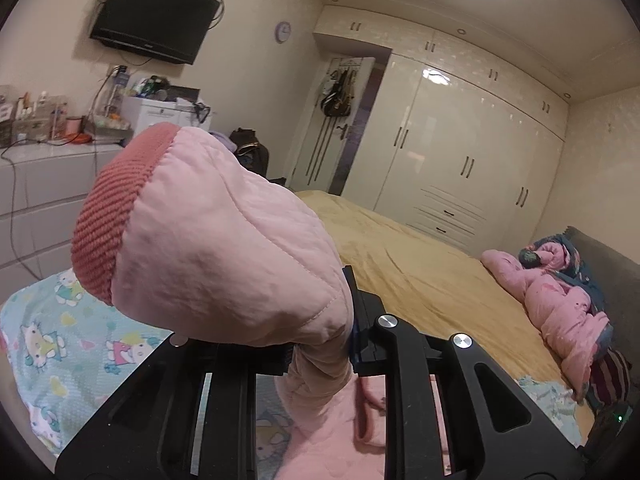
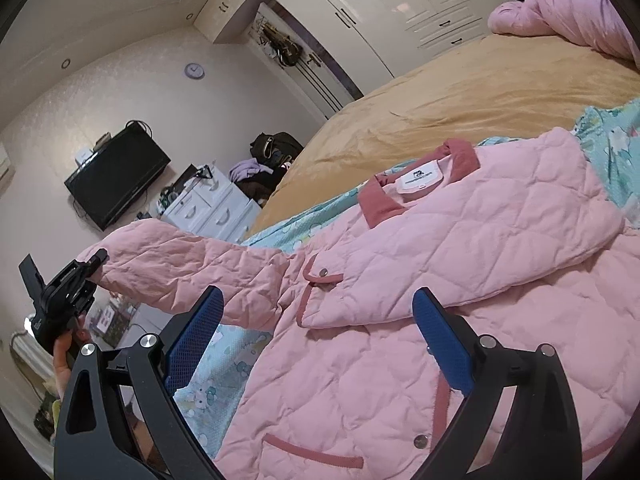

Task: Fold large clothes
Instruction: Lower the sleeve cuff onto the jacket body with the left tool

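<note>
A pink quilted jacket (image 2: 460, 280) lies spread on the bed (image 2: 460, 96), front up, over a pale blue cartoon-print sheet (image 2: 224, 364) that covers the near part of the mustard-yellow bedspread. Its darker pink collar (image 2: 380, 204) points toward the far side of the bed, with a white label showing inside the neck. One sleeve (image 2: 188, 268) is lifted off the bed and stretched out to the side, held near its end by the left tool (image 2: 94, 264), whose jaws are clamped together on the fabric. In the left wrist view that sleeve (image 1: 224, 248) bulges up over the left tool (image 1: 320, 350), and its ribbed darker pink cuff (image 1: 116, 216) hangs free beyond the grip, filling the middle of the picture. A hand (image 2: 64, 360) grips the left tool's handle from below. The right tool (image 2: 320, 336) hovers over the jacket's chest with its blue-padded jaws wide apart and nothing between them; whether it touches the fabric cannot be told. A rumpled pink quilt (image 1: 560, 300) lies at the head of the bed, well apart from the jacket. A dark television (image 1: 156, 12) hangs on the wall above a cluttered white counter (image 1: 44, 168), and glossy wardrobes (image 1: 460, 152) line the far wall.
</note>
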`<state>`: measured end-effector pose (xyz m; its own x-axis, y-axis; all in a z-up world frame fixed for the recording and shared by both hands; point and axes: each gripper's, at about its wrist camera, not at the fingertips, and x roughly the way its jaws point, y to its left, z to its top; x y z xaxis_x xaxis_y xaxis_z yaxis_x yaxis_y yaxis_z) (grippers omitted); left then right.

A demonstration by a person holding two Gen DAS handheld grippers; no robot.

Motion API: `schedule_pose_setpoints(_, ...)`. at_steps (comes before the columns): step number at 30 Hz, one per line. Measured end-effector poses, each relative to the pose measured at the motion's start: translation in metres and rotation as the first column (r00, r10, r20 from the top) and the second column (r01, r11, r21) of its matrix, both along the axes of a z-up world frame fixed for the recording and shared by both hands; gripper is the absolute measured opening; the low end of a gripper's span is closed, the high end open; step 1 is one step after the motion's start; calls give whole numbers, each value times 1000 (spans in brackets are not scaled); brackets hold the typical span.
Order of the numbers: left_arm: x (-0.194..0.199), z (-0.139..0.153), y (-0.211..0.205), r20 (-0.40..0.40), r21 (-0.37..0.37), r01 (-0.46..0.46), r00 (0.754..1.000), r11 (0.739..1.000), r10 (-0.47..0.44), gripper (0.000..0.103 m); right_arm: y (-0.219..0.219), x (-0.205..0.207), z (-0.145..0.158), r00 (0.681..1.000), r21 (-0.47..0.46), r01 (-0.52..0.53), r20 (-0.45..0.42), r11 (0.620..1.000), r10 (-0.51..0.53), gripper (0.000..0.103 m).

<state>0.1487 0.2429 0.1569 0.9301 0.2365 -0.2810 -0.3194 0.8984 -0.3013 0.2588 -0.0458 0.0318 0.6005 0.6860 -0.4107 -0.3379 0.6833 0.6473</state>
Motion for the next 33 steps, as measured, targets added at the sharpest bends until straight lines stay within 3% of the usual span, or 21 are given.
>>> schedule_pose_setpoints(18,53,-3,-85,-31,62,160,987,985,-159,13,-61,5,-15,997,49,67,-36,997,-65,95)
schedule_pose_setpoints(33,98,-36,-160,-112,82,319,944,944,-309,13,-122,4,-37,982,64,177,-82,982,-172,95)
